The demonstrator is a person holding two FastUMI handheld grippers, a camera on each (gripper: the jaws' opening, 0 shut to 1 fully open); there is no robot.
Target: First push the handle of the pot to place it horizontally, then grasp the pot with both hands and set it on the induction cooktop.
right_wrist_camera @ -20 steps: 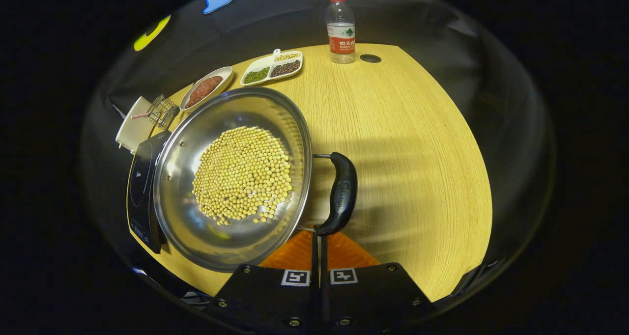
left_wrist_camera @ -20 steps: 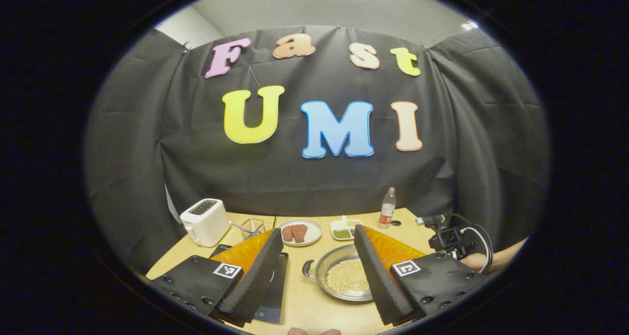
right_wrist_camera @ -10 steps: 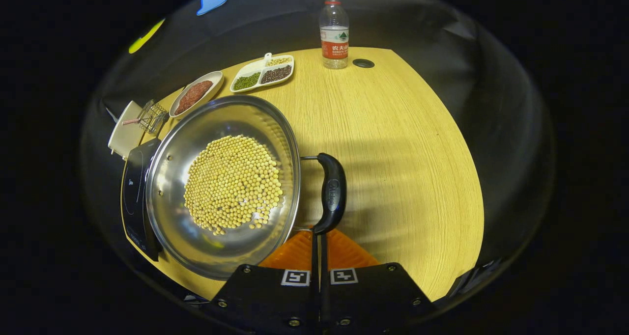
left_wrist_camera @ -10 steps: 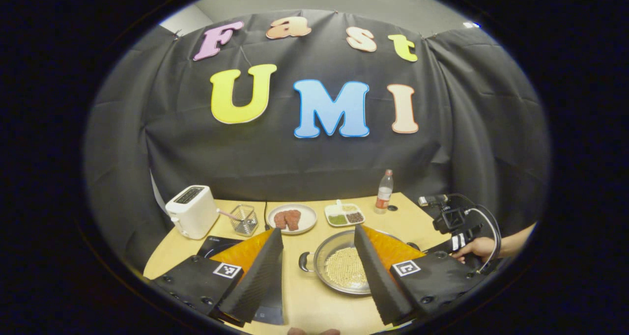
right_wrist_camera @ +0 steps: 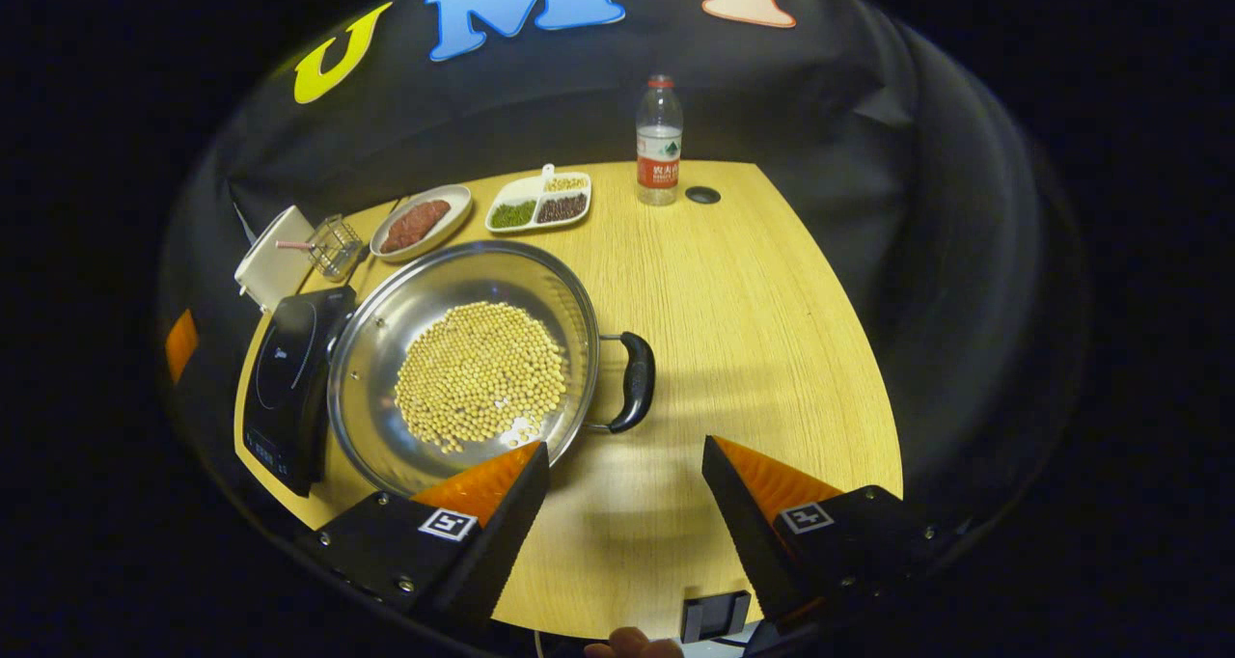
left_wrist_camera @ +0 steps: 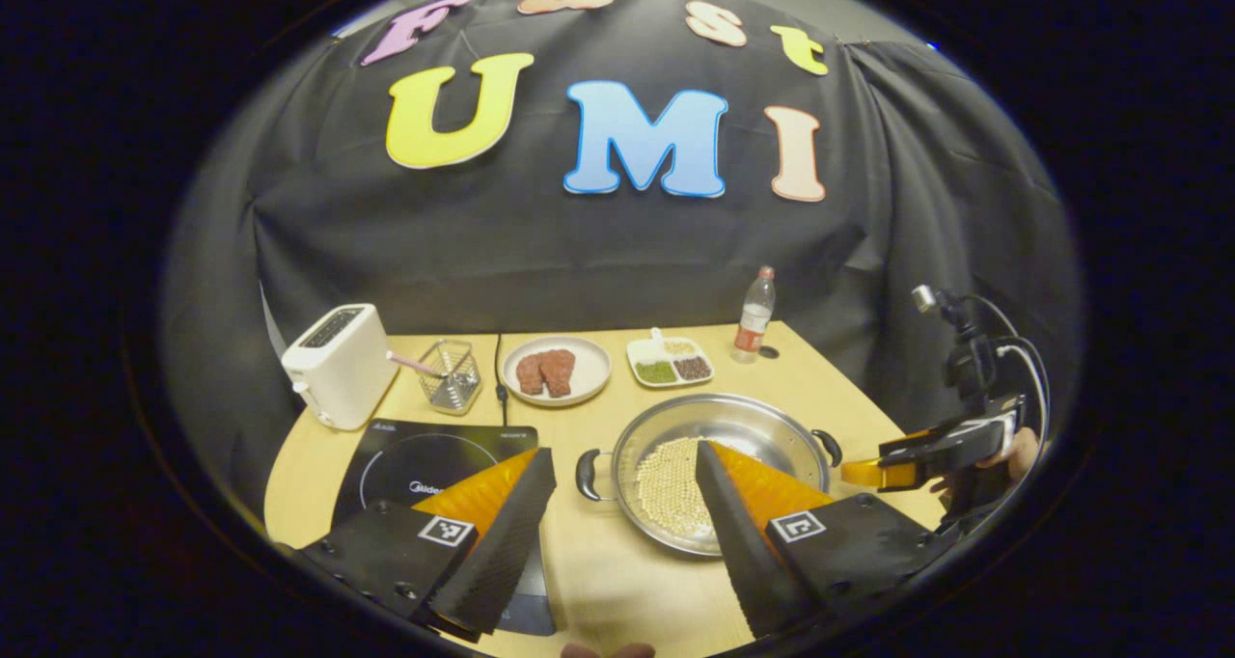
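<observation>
On wooden table: steel pot of yellow beans beside induction cooktop; left tongs and right tongs both spread wide, empty.

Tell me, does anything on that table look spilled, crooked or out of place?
Nothing spilled or damaged. The beans lie inside the pot, which stands level on the table beside the induction cooktop, not yet on it. The plate, divided dish, bottle and toaster stand tidily.

Left gripper view: low over the table's near edge, facing level toward the booth wall.
Right gripper view: higher, off the right end, tilted down.
Shared: pot, induction cooktop, toaster, water bottle.
</observation>
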